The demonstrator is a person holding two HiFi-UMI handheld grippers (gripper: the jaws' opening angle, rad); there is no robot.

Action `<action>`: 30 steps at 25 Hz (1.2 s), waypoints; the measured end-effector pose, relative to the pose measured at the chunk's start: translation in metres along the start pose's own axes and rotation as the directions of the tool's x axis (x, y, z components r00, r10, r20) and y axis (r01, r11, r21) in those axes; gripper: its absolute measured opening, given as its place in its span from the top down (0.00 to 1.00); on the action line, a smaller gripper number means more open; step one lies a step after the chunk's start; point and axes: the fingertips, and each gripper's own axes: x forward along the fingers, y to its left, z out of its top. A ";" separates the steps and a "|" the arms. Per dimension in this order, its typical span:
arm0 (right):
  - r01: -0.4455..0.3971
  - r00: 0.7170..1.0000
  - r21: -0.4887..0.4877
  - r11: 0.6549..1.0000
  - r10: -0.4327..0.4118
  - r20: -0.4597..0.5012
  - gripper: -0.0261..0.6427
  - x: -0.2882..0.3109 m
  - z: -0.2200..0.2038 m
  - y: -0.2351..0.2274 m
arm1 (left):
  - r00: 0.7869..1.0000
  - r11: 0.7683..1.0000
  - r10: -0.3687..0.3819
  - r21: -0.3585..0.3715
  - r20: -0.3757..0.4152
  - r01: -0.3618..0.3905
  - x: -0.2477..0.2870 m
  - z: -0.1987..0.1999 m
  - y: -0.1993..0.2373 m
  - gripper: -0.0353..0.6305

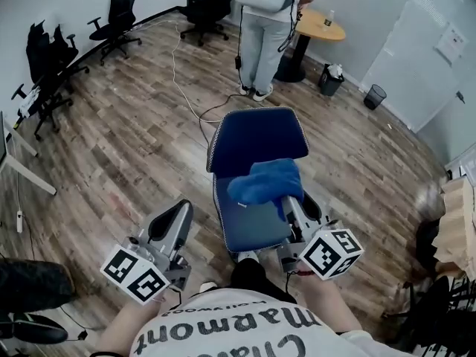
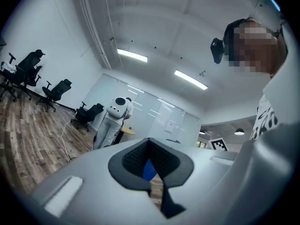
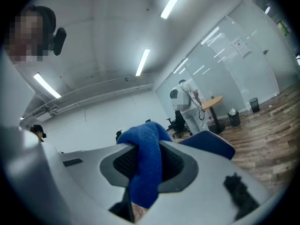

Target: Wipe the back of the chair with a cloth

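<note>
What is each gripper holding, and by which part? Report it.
Right gripper: blue cloth, a bunched fold pinched between its jaws. Left gripper: nothing, jaws shut.

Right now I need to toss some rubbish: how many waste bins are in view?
2. One bin, with something white in it, stands beside the round table; the other bin stands farther right, near the wall. More may be hidden.
</note>
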 end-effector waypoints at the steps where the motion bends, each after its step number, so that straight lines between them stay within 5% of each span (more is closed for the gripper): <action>1: 0.011 1.000 0.000 1.000 -0.011 0.008 0.80 -0.009 -0.005 0.009 | 1.000 1.000 -0.003 0.005 -0.010 0.003 -0.012 0.000 0.001 0.93; 10: 0.116 0.993 -0.047 0.992 -0.116 0.002 0.80 -0.073 -0.022 0.036 | 1.000 0.999 0.013 -0.035 0.017 -0.012 -0.070 -0.002 0.003 0.93; 30: 0.183 0.981 -0.095 0.979 -0.188 -0.055 0.81 -0.120 -0.012 -0.015 | 0.999 0.999 0.042 0.001 0.034 -0.042 -0.044 -0.020 -0.041 0.93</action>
